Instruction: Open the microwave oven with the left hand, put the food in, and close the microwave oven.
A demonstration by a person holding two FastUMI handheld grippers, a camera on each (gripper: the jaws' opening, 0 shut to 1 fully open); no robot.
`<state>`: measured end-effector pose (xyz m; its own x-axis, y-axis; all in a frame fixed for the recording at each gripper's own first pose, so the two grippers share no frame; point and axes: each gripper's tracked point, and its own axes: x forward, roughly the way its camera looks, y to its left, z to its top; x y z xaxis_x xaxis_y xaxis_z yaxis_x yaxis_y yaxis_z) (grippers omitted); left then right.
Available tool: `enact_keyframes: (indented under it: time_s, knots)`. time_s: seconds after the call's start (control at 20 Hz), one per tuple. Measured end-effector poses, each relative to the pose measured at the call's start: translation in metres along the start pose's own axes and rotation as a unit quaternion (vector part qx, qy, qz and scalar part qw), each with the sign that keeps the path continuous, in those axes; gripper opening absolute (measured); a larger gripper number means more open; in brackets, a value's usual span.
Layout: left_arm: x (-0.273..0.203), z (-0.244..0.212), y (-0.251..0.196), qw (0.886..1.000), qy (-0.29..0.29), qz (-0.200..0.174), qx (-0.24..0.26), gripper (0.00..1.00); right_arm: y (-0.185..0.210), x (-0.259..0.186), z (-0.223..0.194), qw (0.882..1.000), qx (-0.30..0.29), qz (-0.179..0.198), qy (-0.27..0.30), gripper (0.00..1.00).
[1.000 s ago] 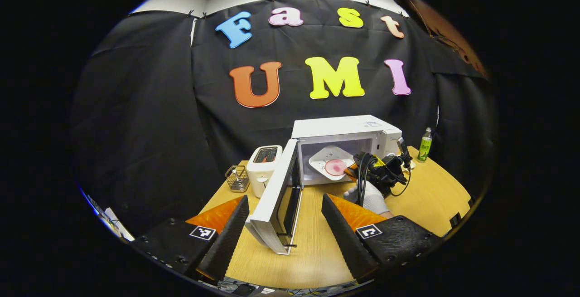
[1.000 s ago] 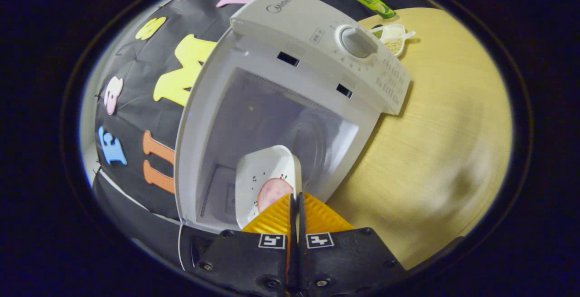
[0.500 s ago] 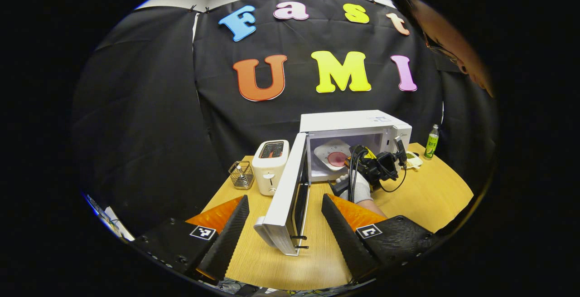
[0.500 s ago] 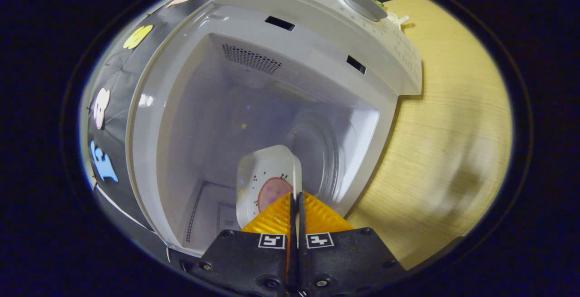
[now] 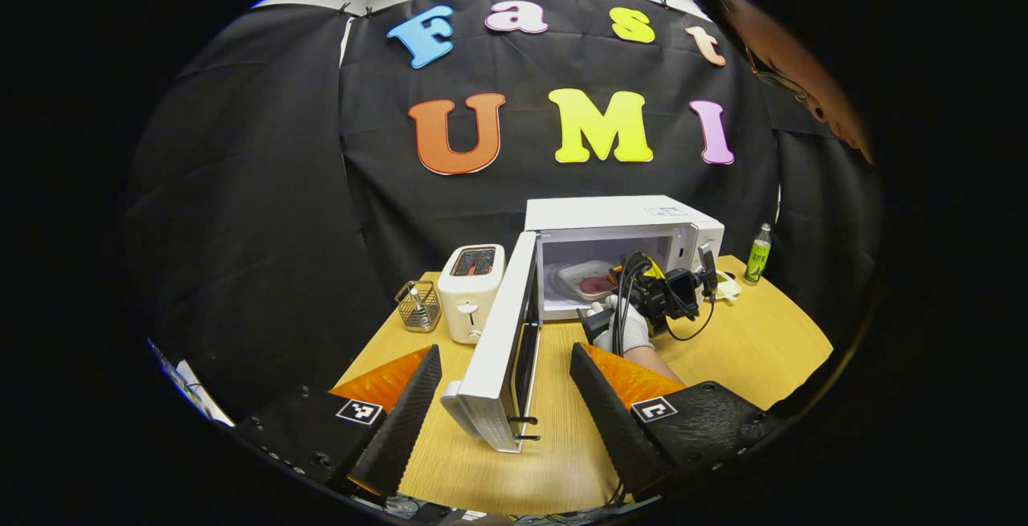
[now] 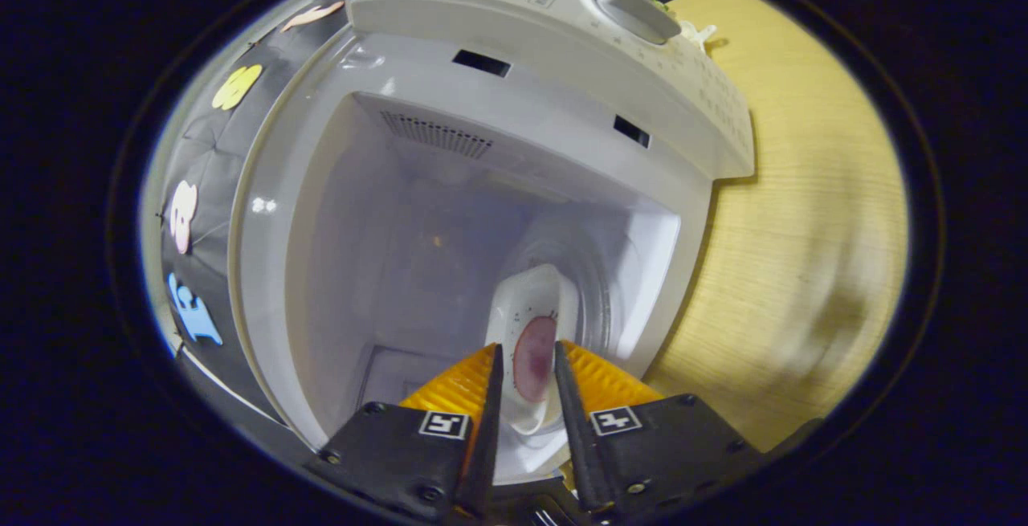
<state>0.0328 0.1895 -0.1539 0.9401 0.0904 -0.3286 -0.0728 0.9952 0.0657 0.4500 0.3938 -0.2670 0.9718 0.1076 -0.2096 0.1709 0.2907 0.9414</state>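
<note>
The white microwave [image 5: 618, 213] stands at the back of the table with its door [image 5: 498, 333] swung wide toward me. My left gripper [image 5: 504, 349] is open near the table's front edge, with the door's free edge between its fingers and untouched. Inside the cavity [image 6: 450, 221] lies a white plate [image 6: 534, 309] carrying a pink slice of food [image 6: 532, 357]. My right gripper [image 6: 526, 347] is open at the cavity's mouth, its fingers on either side of the plate's near rim. In the left gripper view, a gloved hand [image 5: 630, 333] holds that right gripper [image 5: 634, 285] at the oven's opening.
Left of the door stand a white toaster [image 5: 472, 289] and a wire basket [image 5: 416, 311]. A green bottle [image 5: 756, 253] and a small dish [image 5: 727, 285] sit right of the microwave. The wooden table [image 5: 747, 349] stretches bare to the right, and a person leans in at upper right.
My right gripper carried the plate deeper into the microwave and then parted its fingers; the plate now lies flatter inside. My left gripper has hardly moved.
</note>
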Motion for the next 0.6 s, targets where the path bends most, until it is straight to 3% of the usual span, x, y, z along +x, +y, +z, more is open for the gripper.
enact_keyframes:
  time_s: [0.05, 0.1, 0.15, 0.2, 0.25, 0.3, 0.35, 0.4, 0.45, 0.5, 0.6]
  knots:
    - [-0.002, 0.005, -0.001, 1.000, -0.006, -0.003, -0.006, 0.96, 0.007, -0.007, 0.004, 1.000, -0.021, 0.008, -0.009, 0.43]
    - [-0.001, 0.011, -0.001, 1.000, -0.010, -0.002, -0.009, 0.96, 0.015, -0.017, 0.008, 0.999, -0.040, 0.016, -0.023, 0.64]
    - [-0.002, 0.016, -0.004, 1.000, -0.016, -0.004, -0.009, 0.96, 0.022, -0.025, 0.014, 0.997, -0.062, 0.024, -0.034, 0.75]
    - [-0.003, 0.023, -0.007, 1.000, -0.024, -0.006, -0.003, 0.96, 0.026, -0.034, 0.019, 0.995, -0.090, 0.023, -0.039, 0.68]
    - [-0.004, 0.029, -0.009, 1.000, -0.030, -0.008, 0.003, 0.96, 0.028, -0.041, 0.022, 0.992, -0.117, 0.021, -0.035, 0.93]
    - [-0.005, 0.034, -0.011, 0.999, -0.034, -0.010, 0.007, 0.96, 0.032, -0.049, 0.025, 0.990, -0.137, 0.023, -0.031, 0.87]
    - [-0.006, 0.039, -0.013, 0.999, -0.038, -0.013, 0.008, 0.96, 0.037, -0.058, 0.031, 0.987, -0.156, 0.026, -0.030, 0.99]
    - [-0.008, 0.044, -0.015, 0.999, -0.041, -0.017, 0.005, 0.96, 0.042, -0.068, 0.041, 0.983, -0.179, 0.028, -0.032, 0.99]
    - [-0.010, 0.049, -0.017, 0.999, -0.047, -0.019, 0.004, 0.96, 0.047, -0.078, 0.053, 0.978, -0.202, 0.032, -0.034, 0.87]
    - [-0.012, 0.058, -0.018, 0.998, -0.052, -0.021, -0.002, 0.96, 0.052, -0.088, 0.066, 0.970, -0.236, 0.035, -0.035, 0.98]
    - [-0.015, 0.076, -0.027, 0.997, -0.075, -0.028, -0.006, 0.96, 0.058, -0.111, 0.100, 0.955, -0.289, 0.031, -0.051, 1.00]
